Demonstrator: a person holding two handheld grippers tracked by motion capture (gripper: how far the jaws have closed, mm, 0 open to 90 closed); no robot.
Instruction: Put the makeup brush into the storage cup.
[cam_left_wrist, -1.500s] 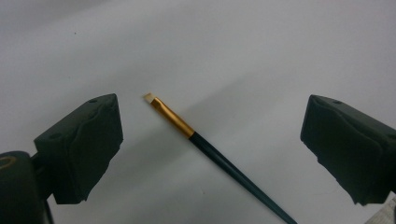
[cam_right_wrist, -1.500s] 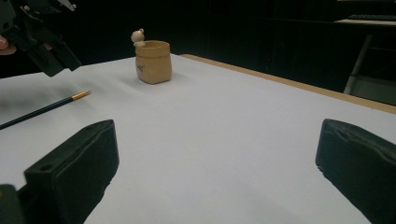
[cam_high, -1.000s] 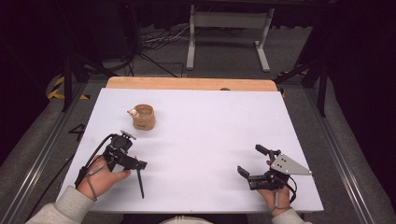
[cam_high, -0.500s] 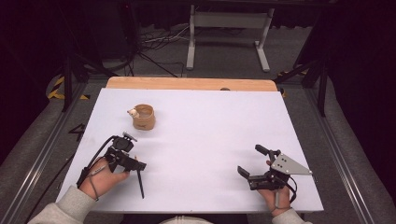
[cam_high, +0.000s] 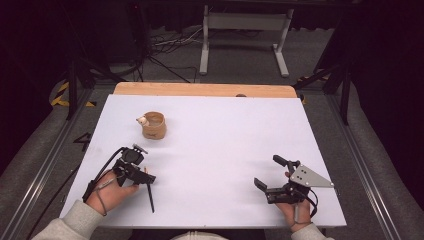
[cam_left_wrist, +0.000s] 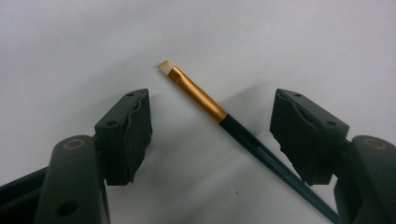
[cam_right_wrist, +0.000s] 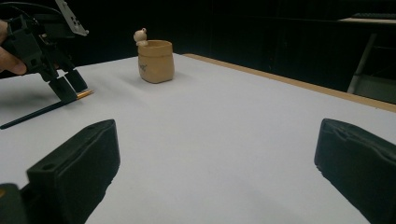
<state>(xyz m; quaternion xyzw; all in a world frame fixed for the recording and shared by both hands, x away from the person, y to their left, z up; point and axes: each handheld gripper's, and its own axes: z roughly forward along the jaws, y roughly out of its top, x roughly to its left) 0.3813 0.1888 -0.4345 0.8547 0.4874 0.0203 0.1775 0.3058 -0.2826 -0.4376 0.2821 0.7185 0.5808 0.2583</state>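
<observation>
A thin paintbrush (cam_left_wrist: 198, 95) with a dark handle, gold ferrule and pale flat bristles lies on the white table. My left gripper (cam_left_wrist: 212, 100) is open, tipped down over it, one jaw on each side of the ferrule and neither touching. From the high view the dark handle (cam_high: 150, 197) sticks out from under the left gripper (cam_high: 141, 175) toward the front edge. My right gripper (cam_high: 270, 172) rests open and empty at the front right. A tan ceramic cup (cam_high: 154, 125) with a small figure on its rim stands upright behind the left gripper.
The white table (cam_high: 225, 140) has a wooden strip (cam_high: 205, 90) along its far edge. In the right gripper view the cup (cam_right_wrist: 155, 60) stands far off, with the left gripper (cam_right_wrist: 65, 84) and brush (cam_right_wrist: 46, 109) to its left. Cables and a metal stand sit on the floor behind.
</observation>
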